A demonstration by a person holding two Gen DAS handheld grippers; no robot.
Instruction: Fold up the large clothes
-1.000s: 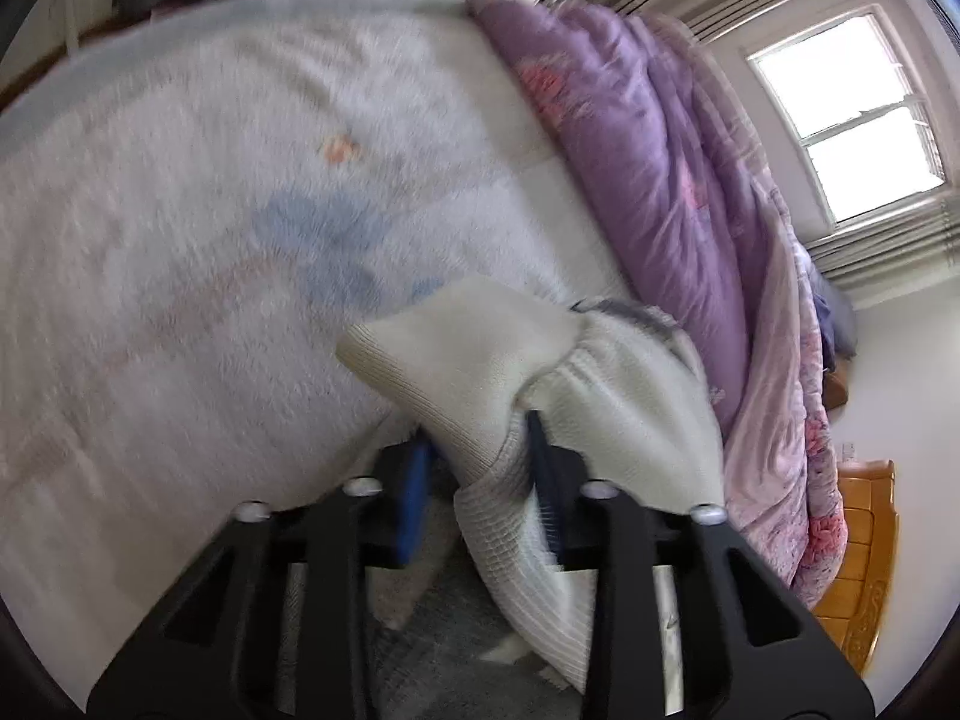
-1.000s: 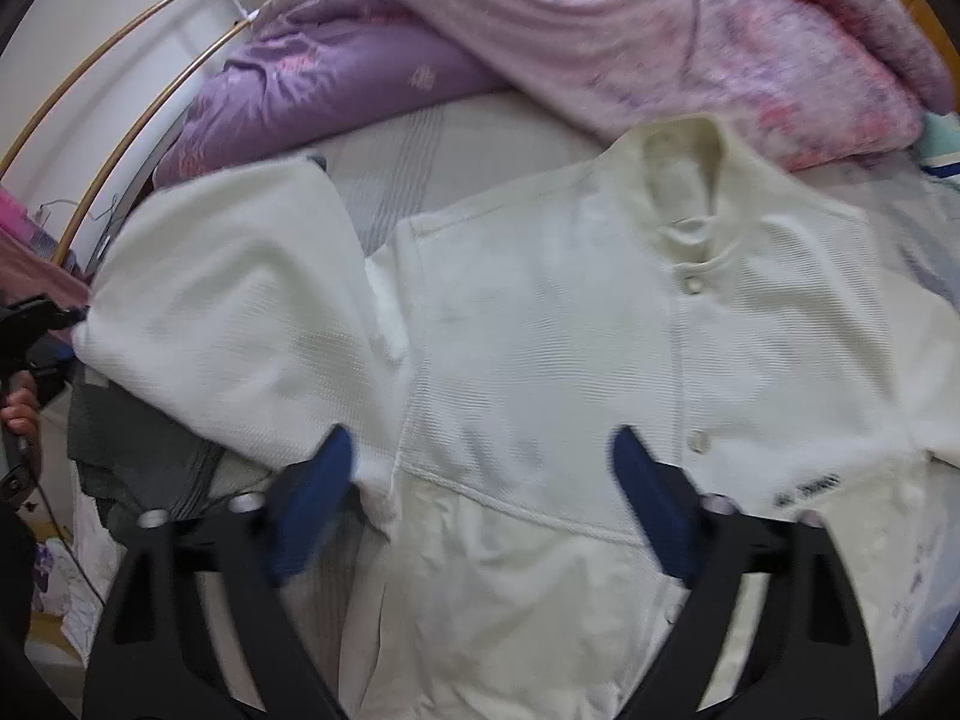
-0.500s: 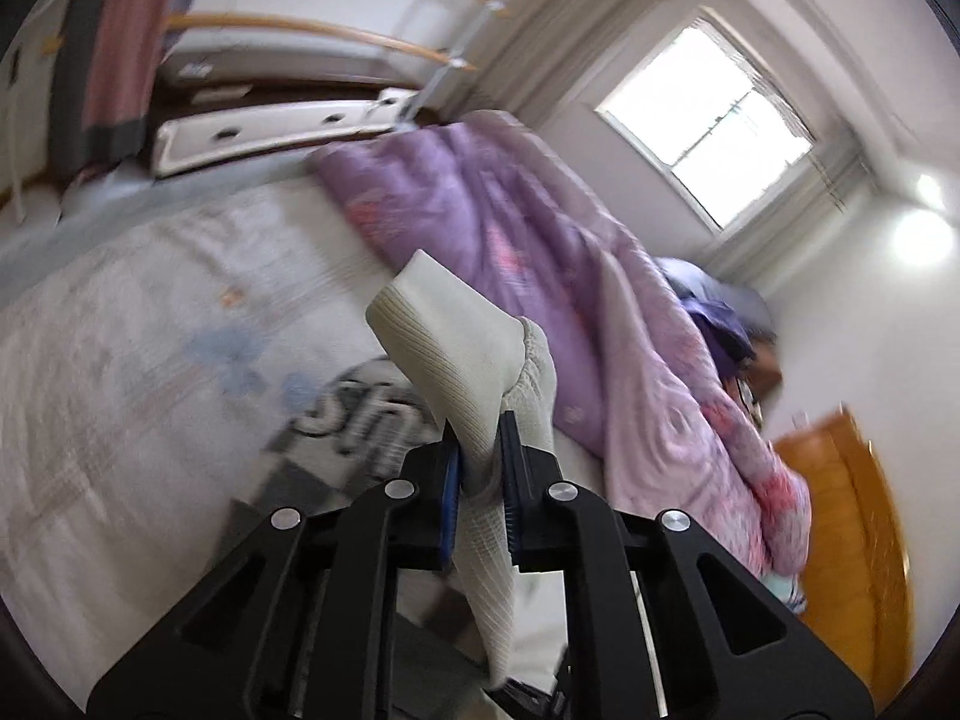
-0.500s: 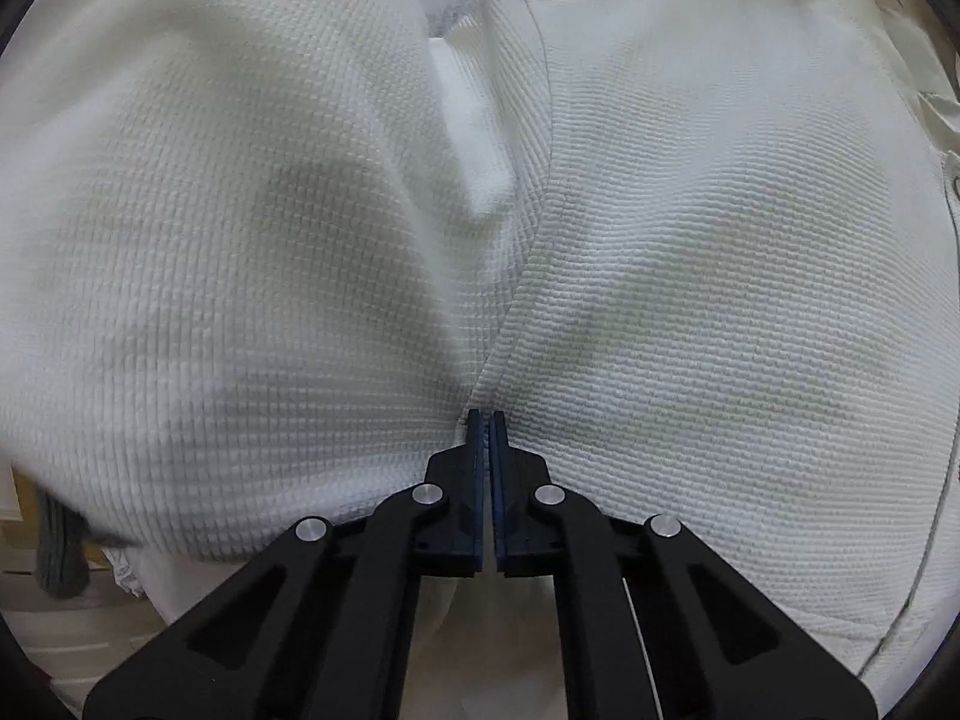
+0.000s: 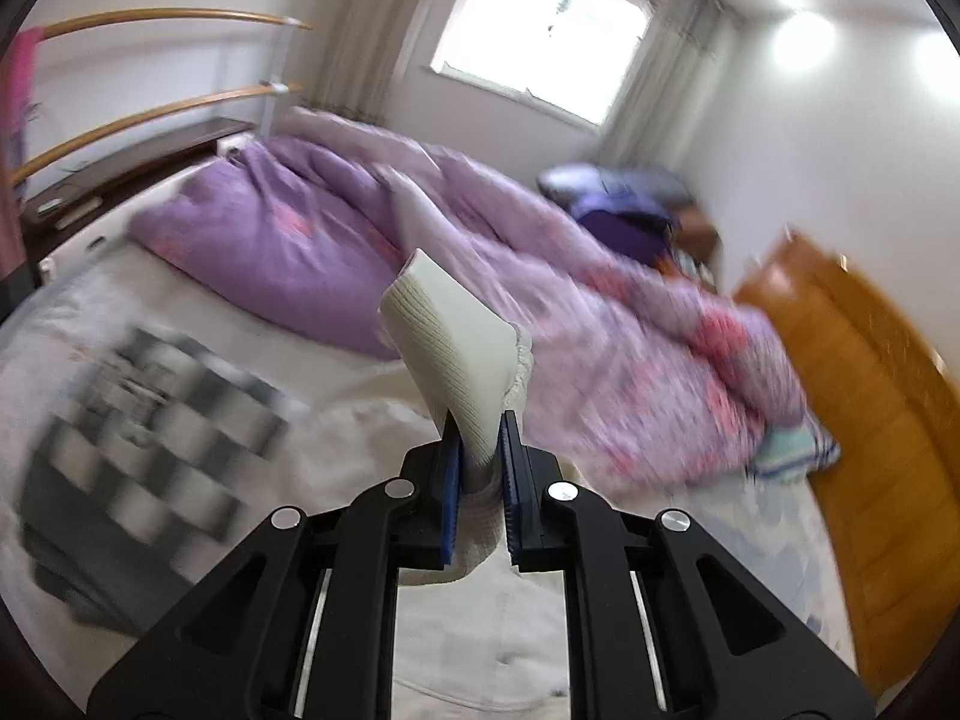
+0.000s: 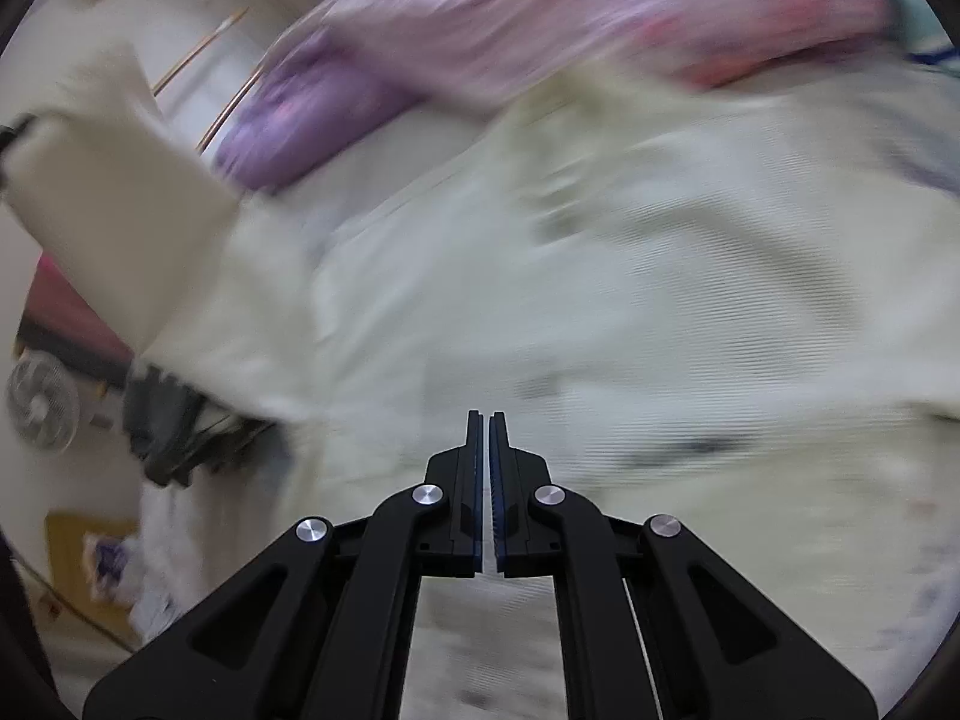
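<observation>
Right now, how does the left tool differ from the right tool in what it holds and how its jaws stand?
The left tool clamps the white sleeve cuff, which stands up out of its jaws; whether the right tool pinches any of the white garment is unclear. The left jaws keep a gap filled with fabric; the right jaws are almost touching. Both have blue pads on black fingers.

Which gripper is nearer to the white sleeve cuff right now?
Left. The left gripper is shut on the sleeve cuff, holding it raised above the bed. The right gripper is closed low over the shirt body, apart from the cuff.
</observation>
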